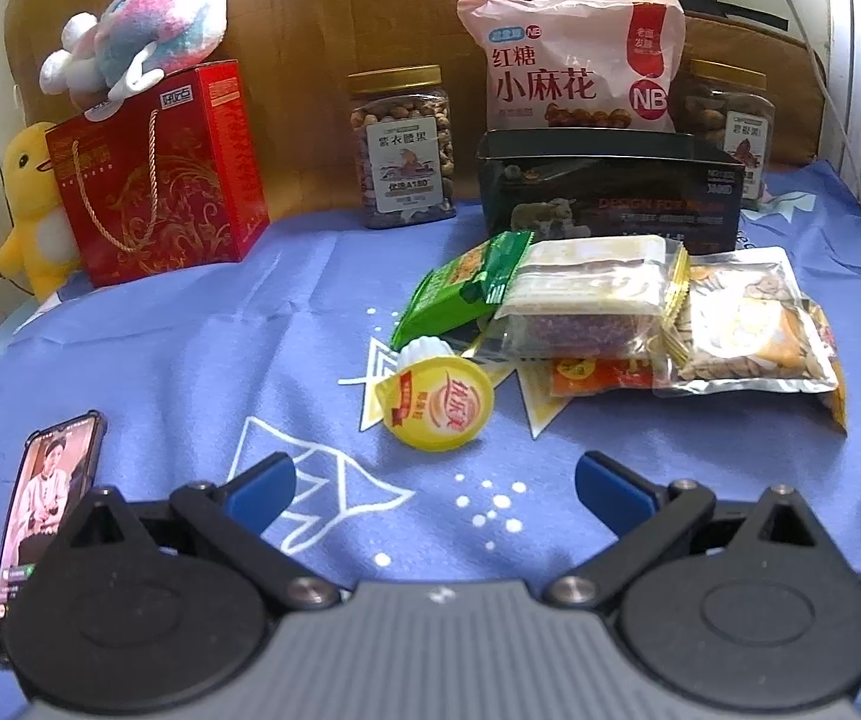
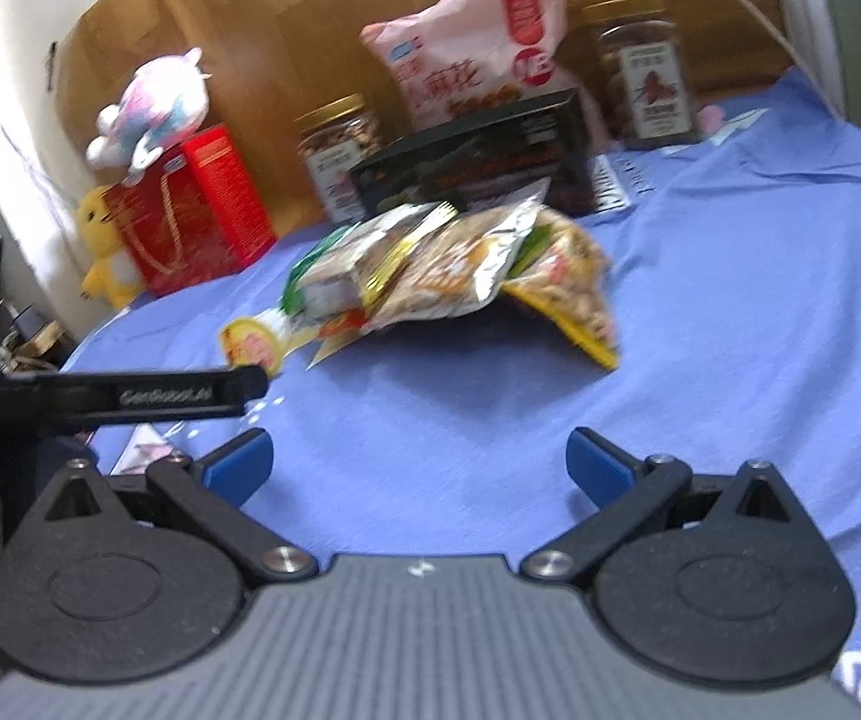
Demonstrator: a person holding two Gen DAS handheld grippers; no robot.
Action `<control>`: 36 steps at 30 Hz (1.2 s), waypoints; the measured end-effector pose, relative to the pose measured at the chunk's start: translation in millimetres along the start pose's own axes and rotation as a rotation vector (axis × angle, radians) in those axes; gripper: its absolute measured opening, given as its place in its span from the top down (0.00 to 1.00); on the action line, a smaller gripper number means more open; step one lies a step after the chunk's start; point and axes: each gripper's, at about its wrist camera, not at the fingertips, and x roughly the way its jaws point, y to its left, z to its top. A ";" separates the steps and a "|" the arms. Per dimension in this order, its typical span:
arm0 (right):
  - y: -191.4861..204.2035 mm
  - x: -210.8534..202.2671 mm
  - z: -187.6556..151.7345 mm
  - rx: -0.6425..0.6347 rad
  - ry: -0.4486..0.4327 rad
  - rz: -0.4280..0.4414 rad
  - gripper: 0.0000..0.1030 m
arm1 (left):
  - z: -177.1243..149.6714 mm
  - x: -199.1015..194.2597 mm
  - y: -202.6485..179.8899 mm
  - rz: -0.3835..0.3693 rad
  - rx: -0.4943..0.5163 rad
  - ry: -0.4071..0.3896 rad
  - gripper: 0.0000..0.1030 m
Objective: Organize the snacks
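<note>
**Both grippers spread, snack pile ahead**

Left gripper (image 1: 435,489) hung wide apart and empty over the blue cloth (image 1: 190,360). Right gripper (image 2: 419,462) likewise spread, nothing between its fingers. Jelly cup (image 1: 439,403) lay on its side just ahead of the left gripper. Behind it, touching, a heap of snack packets (image 1: 604,312). Black box (image 1: 610,192) stood open just beyond the heap. Phone (image 1: 46,510) lay at left.

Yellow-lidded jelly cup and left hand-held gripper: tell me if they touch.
Apart. The left wrist view shows bare blue cloth between the jelly cup and the open left hand-held gripper.
</note>
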 end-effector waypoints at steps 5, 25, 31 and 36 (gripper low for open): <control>1.4 -1.9 -2.1 -0.012 -0.018 0.033 0.00 | -0.6 3.3 2.3 0.007 -0.005 0.006 0.00; 2.1 -6.6 0.3 -0.116 -0.118 -0.065 0.00 | -1.4 11.5 3.8 0.019 0.002 0.017 0.00; 1.2 -5.9 0.5 -0.131 -0.132 -0.083 0.03 | -2.0 14.4 4.9 0.006 -0.008 0.028 0.00; -0.1 -4.3 0.5 -0.129 -0.130 -0.091 0.03 | -4.0 16.6 4.2 -0.007 -0.006 0.033 0.00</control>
